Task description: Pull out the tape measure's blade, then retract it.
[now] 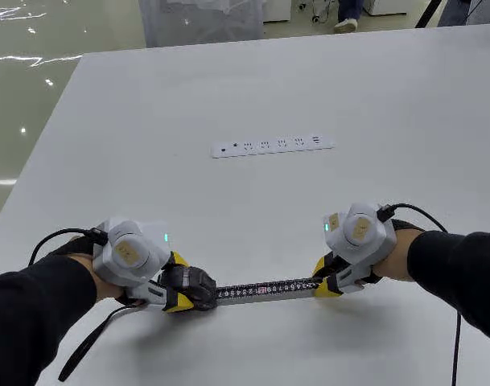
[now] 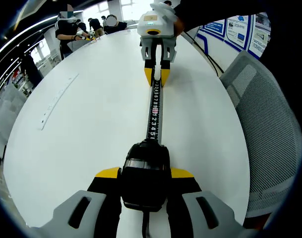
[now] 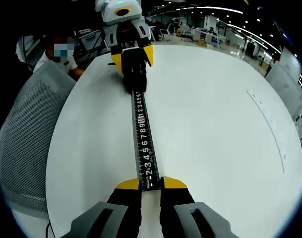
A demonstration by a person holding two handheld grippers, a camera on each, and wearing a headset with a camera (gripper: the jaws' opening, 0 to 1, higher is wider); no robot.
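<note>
Item: tape measure (image 1: 198, 285), black case, lying on the white table (image 1: 269, 80) near its front edge; blade (image 1: 265, 289) drawn out a short way, running flat along the table top between the two grippers.
Left gripper (image 2: 146, 174): jaws clamped on the sides of the case.
Right gripper (image 3: 151, 184): jaws pinched on the blade's free end, the lowest numbers just beyond the tips.
Power strip (image 1: 272, 145): mid-table, well apart, uninvolved.
Step in hand, by judgement: the pull-out, partly done.
Handling advice: draw the right gripper straight away from the case along the blade's own line; hold the case level and unmoving; avoid twist, which would likely kink the blade; keep the pinch firm, as a slipped end would probably snap back.
Pose: both forearms low, in dark sleeves; grippers facing each other, tips close to the table.
</note>
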